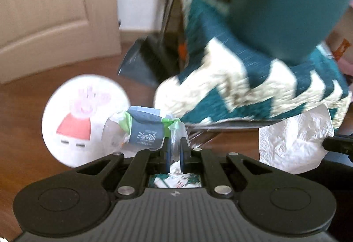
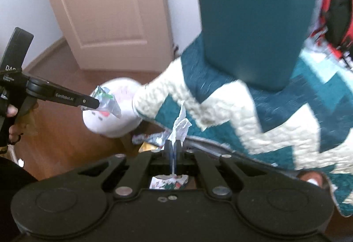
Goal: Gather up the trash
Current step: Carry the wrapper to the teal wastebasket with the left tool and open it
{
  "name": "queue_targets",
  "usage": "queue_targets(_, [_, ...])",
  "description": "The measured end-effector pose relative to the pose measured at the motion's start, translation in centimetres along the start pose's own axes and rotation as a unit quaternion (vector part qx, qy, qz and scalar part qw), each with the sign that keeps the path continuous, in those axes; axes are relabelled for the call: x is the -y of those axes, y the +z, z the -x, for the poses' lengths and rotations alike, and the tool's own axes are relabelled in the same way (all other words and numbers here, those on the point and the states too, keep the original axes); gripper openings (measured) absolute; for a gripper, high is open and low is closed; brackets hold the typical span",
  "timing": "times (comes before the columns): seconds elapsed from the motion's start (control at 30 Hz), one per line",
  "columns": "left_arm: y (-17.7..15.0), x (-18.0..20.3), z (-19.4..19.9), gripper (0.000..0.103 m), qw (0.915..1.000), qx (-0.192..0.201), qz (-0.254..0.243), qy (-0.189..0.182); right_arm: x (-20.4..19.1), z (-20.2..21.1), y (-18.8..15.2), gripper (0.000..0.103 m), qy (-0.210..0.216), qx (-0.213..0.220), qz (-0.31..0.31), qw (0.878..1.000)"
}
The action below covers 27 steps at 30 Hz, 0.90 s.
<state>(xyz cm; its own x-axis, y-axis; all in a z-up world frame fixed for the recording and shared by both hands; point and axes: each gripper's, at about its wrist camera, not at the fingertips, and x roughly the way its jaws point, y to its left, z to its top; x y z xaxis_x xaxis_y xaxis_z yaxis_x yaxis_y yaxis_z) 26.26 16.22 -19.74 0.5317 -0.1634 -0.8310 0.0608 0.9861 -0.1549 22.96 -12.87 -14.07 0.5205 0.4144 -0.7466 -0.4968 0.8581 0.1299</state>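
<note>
Motion blur softens both views. The left gripper is clamped on a clear plastic wrapper marked "Health"; the right gripper pinches a white paper napkin. Beyond lie a round cartoon-pig paper plate and a teal-and-cream zigzag blanket, partly hidden.

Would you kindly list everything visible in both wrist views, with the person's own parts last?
plastic wrapper: one, clear with blue-grey label and green tape, in left gripper
tissue: one, white, in right gripper
round plate: one, white with pink cartoon pig, behind wrapper
quilt: one, teal and cream zigzag, right
door: one, beige, background
floor: brown wood
left gripper: black, shut on wrapper
right gripper: black, shut on tissue
hand: one, on left gripper's handle
</note>
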Motion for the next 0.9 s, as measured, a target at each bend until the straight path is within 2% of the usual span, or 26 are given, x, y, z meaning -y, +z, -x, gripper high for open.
queue_targets(0.23, [1.6, 6.1, 8.5, 0.007, 0.9967, 0.075, -0.029, -0.011, 1.1, 8.1, 0.9, 0.001, -0.018, 0.077, 0.03, 0.996])
queue_targets(0.47, [4.3, 11.6, 16.5, 0.007, 0.9853, 0.163, -0.04, -0.032, 2.2, 15.5, 3.9, 0.001, -0.037, 0.17, 0.06, 0.983])
queue_targets(0.7, [9.1, 17.2, 22.7, 0.007, 0.9672, 0.241, -0.066, -0.045, 3.6, 21.1, 9.6, 0.001, -0.069, 0.252, 0.091, 0.961])
queue_targets(0.9, [14.5, 20.3, 26.1, 0.008, 0.9555, 0.279, -0.064, -0.07, 5.1, 23.4, 14.9, 0.001, -0.089, 0.297, 0.101, 0.945])
